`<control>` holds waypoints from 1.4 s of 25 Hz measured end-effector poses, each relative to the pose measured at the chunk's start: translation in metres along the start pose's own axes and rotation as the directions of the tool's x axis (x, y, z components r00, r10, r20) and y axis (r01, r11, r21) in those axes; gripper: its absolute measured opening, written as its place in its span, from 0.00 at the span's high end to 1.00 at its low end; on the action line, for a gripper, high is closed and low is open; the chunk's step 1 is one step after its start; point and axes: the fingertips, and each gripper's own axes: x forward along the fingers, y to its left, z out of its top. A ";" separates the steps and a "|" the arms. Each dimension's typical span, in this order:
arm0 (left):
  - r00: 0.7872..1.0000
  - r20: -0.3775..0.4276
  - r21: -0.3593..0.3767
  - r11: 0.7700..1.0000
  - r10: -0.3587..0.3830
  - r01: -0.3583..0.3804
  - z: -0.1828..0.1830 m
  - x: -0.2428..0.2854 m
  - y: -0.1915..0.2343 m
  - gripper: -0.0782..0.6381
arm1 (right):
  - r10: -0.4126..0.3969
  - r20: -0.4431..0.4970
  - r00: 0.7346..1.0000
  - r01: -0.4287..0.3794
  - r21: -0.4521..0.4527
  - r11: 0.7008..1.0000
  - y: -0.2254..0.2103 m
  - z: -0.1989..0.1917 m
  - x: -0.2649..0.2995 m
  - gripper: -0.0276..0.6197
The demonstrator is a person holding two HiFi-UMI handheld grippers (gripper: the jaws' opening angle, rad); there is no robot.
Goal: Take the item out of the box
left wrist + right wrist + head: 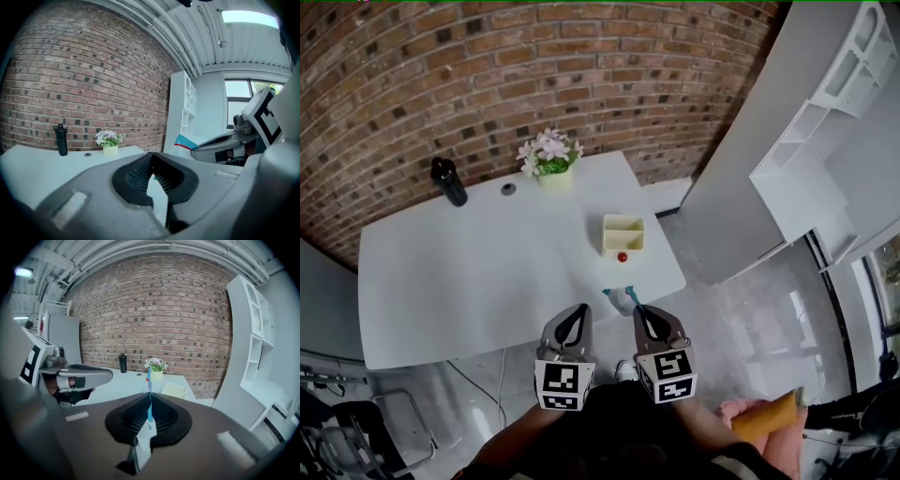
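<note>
R tongs nearest, low at 6 o'clock, about at the near edge of the tabletop, nose aimed at 12. They're clamped tight on a thin white-and-blue packet, which stands edge-on and pokes out past the tips. L tongs sit alongside at 9 o'clock of R, parallel, closed w/ nothing btwn them. Both forearms are tucked in close to the body.

So the item is out & clear of the box, which sits at 12 o'clock, well apart from the packet. There's a small red thing at the box's near wall; inside or just outside, can't tell.

Step, I'd say: extraction done, carry phase. Next prob calls for a bare spot on the tabletop: lower the packet flat, then let go w/o it clinging to the pads.
</note>
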 end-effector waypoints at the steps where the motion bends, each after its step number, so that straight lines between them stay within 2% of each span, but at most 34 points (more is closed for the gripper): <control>1: 1.000 0.002 0.000 1.000 -0.005 0.005 0.002 0.000 -0.004 0.88 | -0.001 0.001 1.000 0.001 0.004 1.000 -0.001 -0.001 -0.003 0.95; 18: 1.000 -0.031 0.003 1.000 -0.005 0.005 -0.003 0.013 -0.050 0.88 | 0.031 -0.003 1.000 -0.031 0.032 0.999 -0.033 -0.025 -0.026 0.95; 35: 0.997 -0.073 0.001 1.000 0.018 -0.018 -0.016 0.017 -0.066 0.88 | 0.084 -0.011 0.996 -0.083 0.028 0.996 -0.039 -0.037 -0.035 0.95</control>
